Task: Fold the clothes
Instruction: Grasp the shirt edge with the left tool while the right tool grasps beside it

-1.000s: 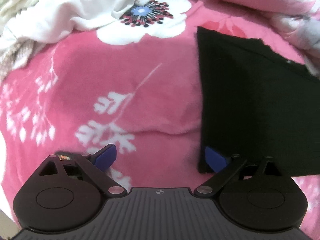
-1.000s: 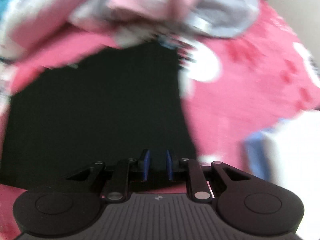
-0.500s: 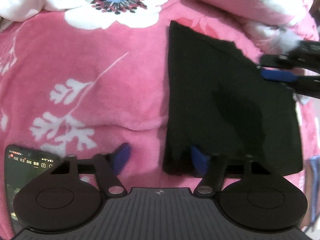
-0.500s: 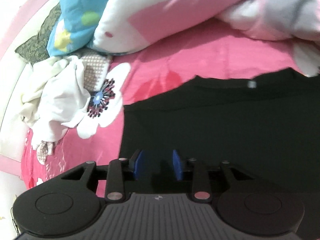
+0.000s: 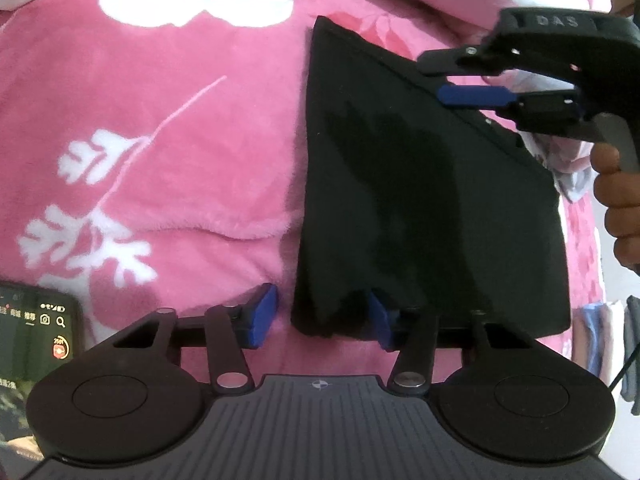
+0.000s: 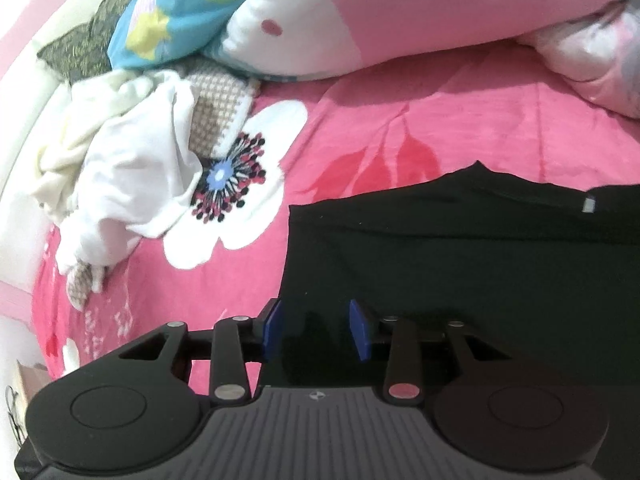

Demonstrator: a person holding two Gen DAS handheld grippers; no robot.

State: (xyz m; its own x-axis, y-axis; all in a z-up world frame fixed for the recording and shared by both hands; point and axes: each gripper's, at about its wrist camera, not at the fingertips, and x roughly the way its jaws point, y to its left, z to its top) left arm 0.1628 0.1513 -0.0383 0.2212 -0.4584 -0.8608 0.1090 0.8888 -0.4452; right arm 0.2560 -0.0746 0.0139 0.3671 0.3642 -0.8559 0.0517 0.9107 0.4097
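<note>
Black garment (image 5: pixel 432 208) lies flat on the pink floral blanket (image 5: pixel 168 168), already folded to a rough trapezoid; its left edge runs straight up the left wrist view and its near left corner sits at the left gripper (image 5: pixel 318 318).

Left gripper: jaws closing, about half spread. The near corner of the garment is between them, bunched against the right pad, while the left pad stands clear over bare blanket. No pinch yet.

Right gripper (image 6: pixel 316 330): jaws opening, moderately spread, poised over the garment's far left corner, with black cloth under and between the pads. The pads do not look pressed on anything. From the left wrist view the same tool hangs above the garment's upper right edge, a hand (image 5: pixel 618 204) on its grip.

Judgement: step in hand is taking 2 corners along 1 edge for the next fold.

To do it well:
1. Get both pads astride all layers at the corner, not just the top ply.
2. Seat the left pad under the cloth edge before closing fully, without catching blanket pile.
3. Lift both corners together and level so the edge stays straight.

Unfolded white clothes (image 6: pixel 120 176) wait near the pillows (image 6: pixel 360 20). A phone (image 5: pixel 34 332) lies just left of the left gripper; keep clear of it.
</note>
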